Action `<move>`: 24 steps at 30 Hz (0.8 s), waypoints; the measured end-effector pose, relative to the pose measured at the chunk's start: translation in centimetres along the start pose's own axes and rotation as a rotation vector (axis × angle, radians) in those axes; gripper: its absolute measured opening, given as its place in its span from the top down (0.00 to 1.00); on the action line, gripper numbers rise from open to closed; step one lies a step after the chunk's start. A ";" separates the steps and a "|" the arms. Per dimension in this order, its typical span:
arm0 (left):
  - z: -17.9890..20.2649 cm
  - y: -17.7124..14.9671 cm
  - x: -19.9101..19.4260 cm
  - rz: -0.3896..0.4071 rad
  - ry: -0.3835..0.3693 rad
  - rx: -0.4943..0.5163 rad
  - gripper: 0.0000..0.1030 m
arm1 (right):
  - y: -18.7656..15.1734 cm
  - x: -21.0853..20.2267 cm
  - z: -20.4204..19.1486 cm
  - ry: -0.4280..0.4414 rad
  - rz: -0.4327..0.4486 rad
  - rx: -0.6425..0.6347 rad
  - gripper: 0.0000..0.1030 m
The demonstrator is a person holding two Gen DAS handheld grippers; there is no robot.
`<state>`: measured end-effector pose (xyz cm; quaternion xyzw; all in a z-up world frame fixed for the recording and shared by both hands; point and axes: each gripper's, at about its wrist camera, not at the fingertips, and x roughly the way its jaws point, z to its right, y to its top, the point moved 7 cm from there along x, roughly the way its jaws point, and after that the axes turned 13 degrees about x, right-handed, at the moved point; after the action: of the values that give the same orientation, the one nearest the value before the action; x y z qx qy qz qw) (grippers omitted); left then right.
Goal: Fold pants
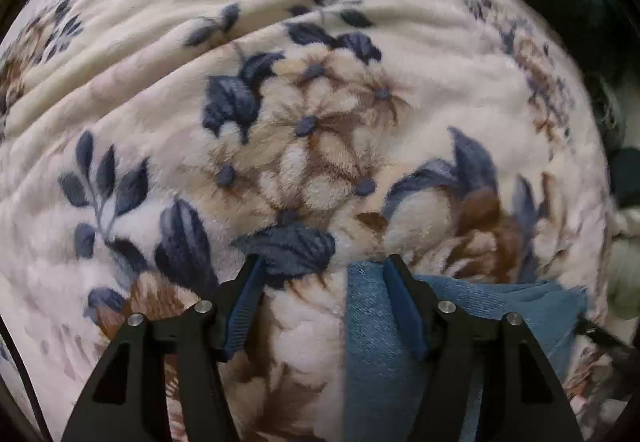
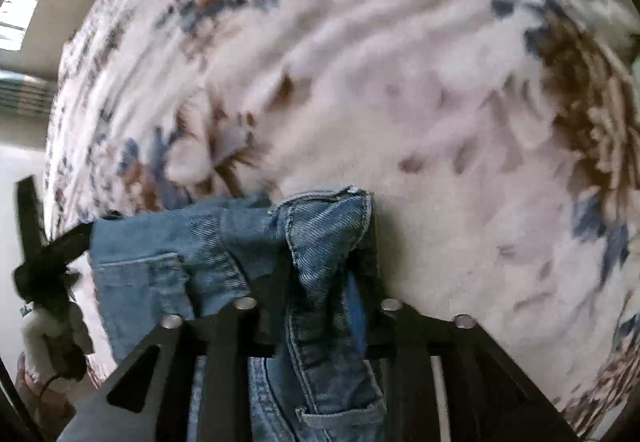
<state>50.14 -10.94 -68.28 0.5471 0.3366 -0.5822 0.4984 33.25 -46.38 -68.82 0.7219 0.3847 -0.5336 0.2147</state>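
You have blue denim pants (image 2: 320, 242) bunched at the waistband in front of your right wrist camera, stitched hem and belt loop showing, while a flatter fold (image 1: 380, 342) lies on the floral blanket (image 1: 320, 122).

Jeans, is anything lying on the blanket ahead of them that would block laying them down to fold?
Nothing visible does. The right gripper grips the jeans, and the floral blanket ahead shows only wrinkles. The left gripper is open, with denim at its right finger.
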 end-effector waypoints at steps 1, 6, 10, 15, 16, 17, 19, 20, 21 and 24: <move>-0.3 -0.1 -0.8 0.034 -0.025 -0.021 0.34 | 0.3 0.0 0.4 0.027 -0.029 0.028 0.54; -1.7 -2.1 -4.7 0.144 -0.179 -0.150 0.00 | -0.6 -1.8 3.1 0.211 -0.116 0.116 0.18; -0.3 -5.1 -5.0 0.116 -0.316 -0.184 0.00 | -3.1 -0.2 5.9 0.327 -0.239 0.208 0.18; 3.7 -8.0 -1.8 -0.010 -0.471 -0.178 0.00 | -5.7 5.0 4.3 0.532 -0.385 0.239 0.09; 4.4 -8.5 -0.8 -0.042 -0.487 -0.168 0.00 | -5.8 5.2 3.6 0.559 -0.387 0.212 0.08; 4.7 -8.8 -0.2 -0.057 -0.482 -0.157 0.00 | -6.0 5.5 2.5 0.592 -0.402 0.194 0.08; 5.0 -8.7 0.3 -0.058 -0.465 -0.129 0.00 | -6.6 5.2 1.4 0.663 -0.450 0.147 0.08; 5.1 -8.7 0.3 -0.057 -0.464 -0.123 0.00 | -6.7 5.4 1.0 0.655 -0.454 0.116 0.08; 5.2 -8.5 0.3 -0.057 -0.466 -0.113 0.00 | -7.0 5.9 0.7 0.625 -0.464 0.090 0.08; 5.9 -8.1 -0.1 -0.020 -0.465 -0.082 0.12 | -7.0 7.3 0.1 0.565 -0.460 0.086 0.08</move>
<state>40.70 -14.20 -68.36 0.3741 0.2415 -0.6833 0.5786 28.65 -39.78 -74.95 0.7439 0.5583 -0.3630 -0.0561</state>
